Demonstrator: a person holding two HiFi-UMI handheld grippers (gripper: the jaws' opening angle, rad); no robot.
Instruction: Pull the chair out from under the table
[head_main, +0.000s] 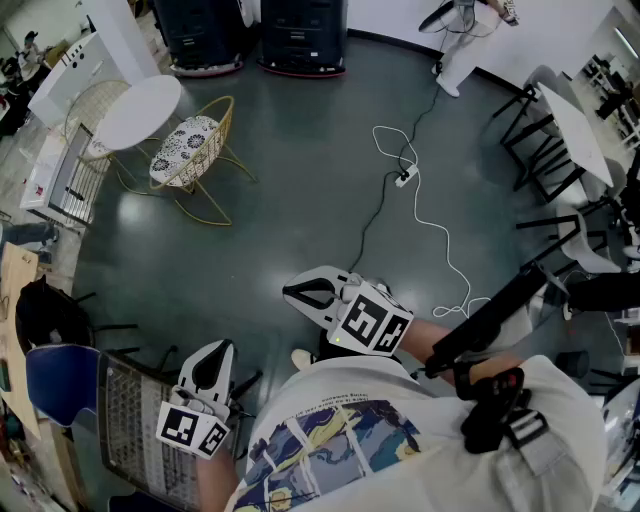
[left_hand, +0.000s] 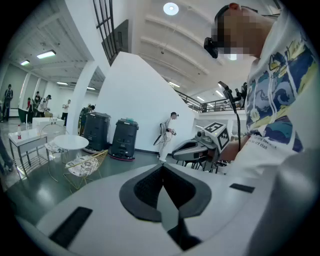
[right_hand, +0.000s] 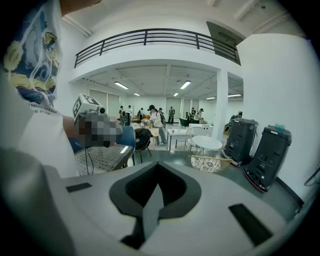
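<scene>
Head view: the gold wire chair (head_main: 190, 150) with its patterned cushion sits at the rim of the round white table (head_main: 140, 108). Whether its seat reaches under the top is hard to tell from this steep angle. It lies ahead and to the left across bare floor, well apart from both claws. The left gripper (head_main: 213, 362) and the right gripper (head_main: 305, 295) are held close to the person's body.

Left gripper view: the left gripper (left_hand: 162, 172) has its pads pressed together on nothing. The chair (left_hand: 85, 165) is off to the left of its line, in front of the table (left_hand: 70, 142).

Right gripper view: the right gripper (right_hand: 157, 172) is likewise closed and empty. The chair (right_hand: 212, 162) lies almost straight along its jaws, just right of centre, below the table (right_hand: 206, 143). This claw looks better aimed. The chair's open side faces the person, so the pull would run back this way.
</scene>
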